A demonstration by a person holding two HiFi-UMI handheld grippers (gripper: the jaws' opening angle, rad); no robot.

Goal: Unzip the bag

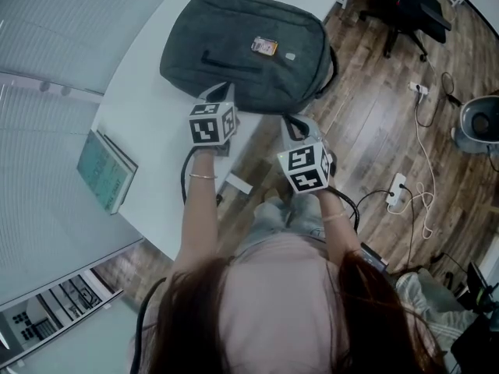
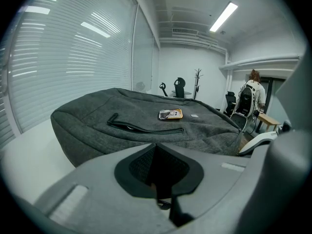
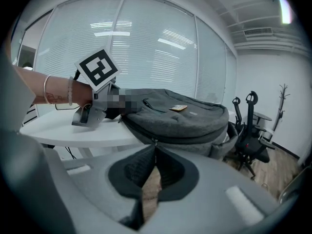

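A grey backpack (image 1: 249,49) lies flat on the white table (image 1: 148,115), with an orange tag (image 1: 264,47) on top and a front pocket zip (image 2: 146,128). My left gripper (image 1: 219,92) is shut, its tips against the bag's (image 2: 122,111) near left corner; I see nothing between them. My right gripper (image 1: 293,121) reaches the bag's near side past the table edge. In the right gripper view the main zip runs along the bag's (image 3: 185,123) side, and the zipper pull (image 3: 153,141) sits exactly where my right gripper's (image 3: 154,146) jaws meet, shut on it.
A teal book (image 1: 107,170) lies on the table's left part. Beyond the table are wooden floor, a black office chair (image 1: 405,10), a power strip (image 1: 398,187) with cables, and another chair (image 3: 248,130). A person with a backpack (image 2: 251,99) stands far off.
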